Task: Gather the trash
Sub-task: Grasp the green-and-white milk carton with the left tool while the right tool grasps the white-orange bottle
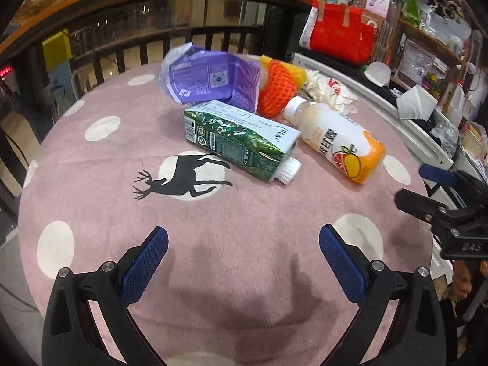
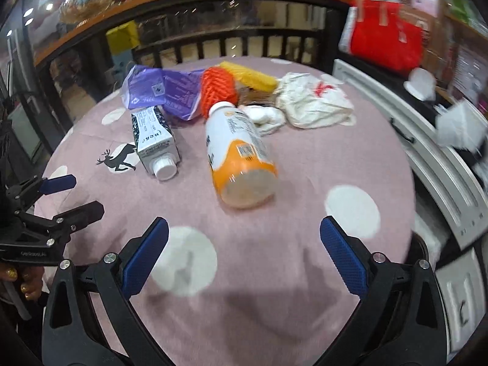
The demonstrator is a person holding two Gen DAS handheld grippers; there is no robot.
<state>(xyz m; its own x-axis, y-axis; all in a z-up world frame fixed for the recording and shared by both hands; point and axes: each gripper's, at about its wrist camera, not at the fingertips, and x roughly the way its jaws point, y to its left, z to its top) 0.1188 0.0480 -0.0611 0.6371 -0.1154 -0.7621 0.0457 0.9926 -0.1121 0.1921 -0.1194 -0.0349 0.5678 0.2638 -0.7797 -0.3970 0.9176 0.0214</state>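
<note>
Trash lies on a pink dotted tablecloth. A green drink carton lies on its side, also in the right wrist view. Beside it lies a white and orange juice bottle, base toward the right camera. Behind are a purple wrapper, orange and yellow foam nets and a crumpled white bag. My left gripper is open and empty, short of the carton. My right gripper is open and empty, short of the bottle.
A dark wooden railing runs behind the table. A red bag and cluttered shelves stand at the right. A white unit borders the table's right edge. The right gripper shows at the left view's right edge.
</note>
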